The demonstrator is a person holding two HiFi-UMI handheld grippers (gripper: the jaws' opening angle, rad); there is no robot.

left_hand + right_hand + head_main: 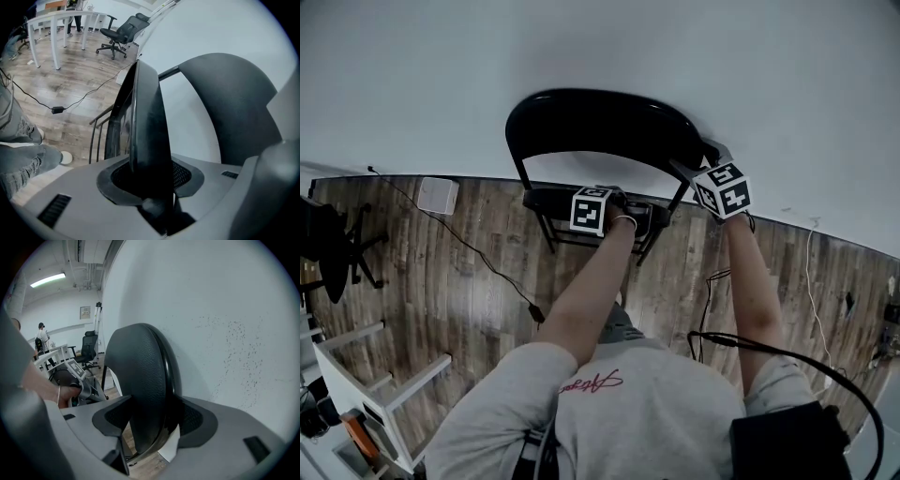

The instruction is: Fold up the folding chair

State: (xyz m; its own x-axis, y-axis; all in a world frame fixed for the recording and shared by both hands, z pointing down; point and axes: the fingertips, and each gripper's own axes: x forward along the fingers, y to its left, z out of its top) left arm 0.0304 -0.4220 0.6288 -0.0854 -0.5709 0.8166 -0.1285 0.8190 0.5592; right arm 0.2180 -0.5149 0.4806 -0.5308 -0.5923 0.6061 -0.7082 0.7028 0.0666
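A black folding chair stands against the white wall, with its curved backrest (600, 122) above the seat (649, 217). My left gripper (605, 201) is shut on the seat's front edge. In the left gripper view the seat (145, 122) stands almost on edge between the jaws of the left gripper (150, 183), and the backrest (234, 103) lies beyond it. My right gripper (690, 170) is clamped on the backrest's right side. The right gripper view shows the padded backrest (140, 380) filling the right gripper (150, 423), both pads against it. The left gripper (77, 373) shows there too.
The floor is wooden, with a black cable (487, 267) running to a white box (438, 195). An office chair (328, 248) and a white table (384, 394) stand at the left. The person's own legs (18, 140) are close to the chair. Another person (43, 338) stands far off.
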